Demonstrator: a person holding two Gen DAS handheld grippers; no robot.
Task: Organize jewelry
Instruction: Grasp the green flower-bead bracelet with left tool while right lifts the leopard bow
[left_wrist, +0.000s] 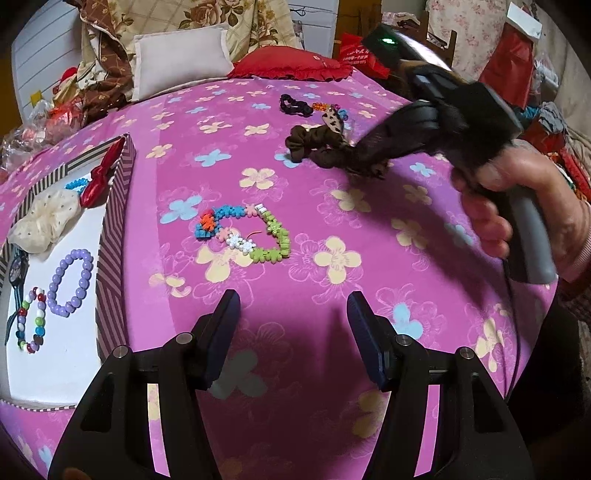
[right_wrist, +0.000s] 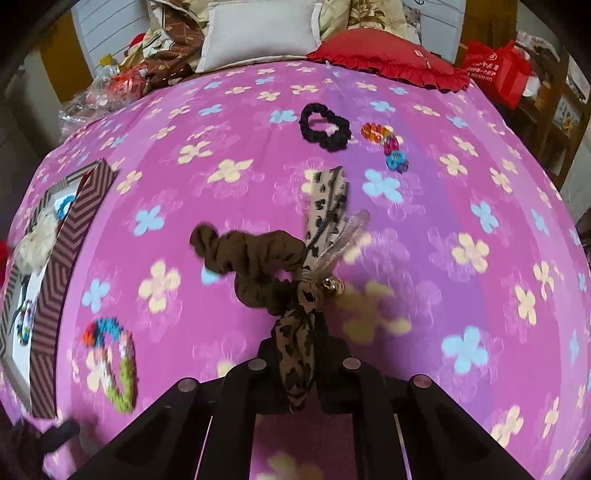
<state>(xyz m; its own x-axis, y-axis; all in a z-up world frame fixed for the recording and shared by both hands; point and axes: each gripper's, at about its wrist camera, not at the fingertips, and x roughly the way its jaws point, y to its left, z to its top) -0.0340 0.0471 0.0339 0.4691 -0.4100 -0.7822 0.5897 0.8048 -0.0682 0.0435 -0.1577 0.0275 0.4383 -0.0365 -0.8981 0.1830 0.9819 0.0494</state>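
Brown scrunchie with its leopard-print ribbon tails is pinched in my right gripper: the two fingers are pressed together on one ribbon tail, and the gathered ring of the scrunchie hangs forward of the fingertips, toward the left, over the pink flowered bedspread. Whether the ring touches the cover I cannot tell; the right wrist view is blurred there. A second leopard tail stands up beyond the knot, where a small gold bead shows. From the left wrist view the same scrunchie lies at the tip of the right gripper, well ahead of my left gripper. My left fingers are spread wide with nothing between them, low over the bedspread. Just beyond them lies a multicoloured flower-bead bracelet. To the left stands the striped box, holding a purple bead bracelet, a mixed-colour bead bracelet, a cream scrunchie and a red bow. Farther up the bed, a black scrunchie and a small string of coloured flower beads lie near each other.
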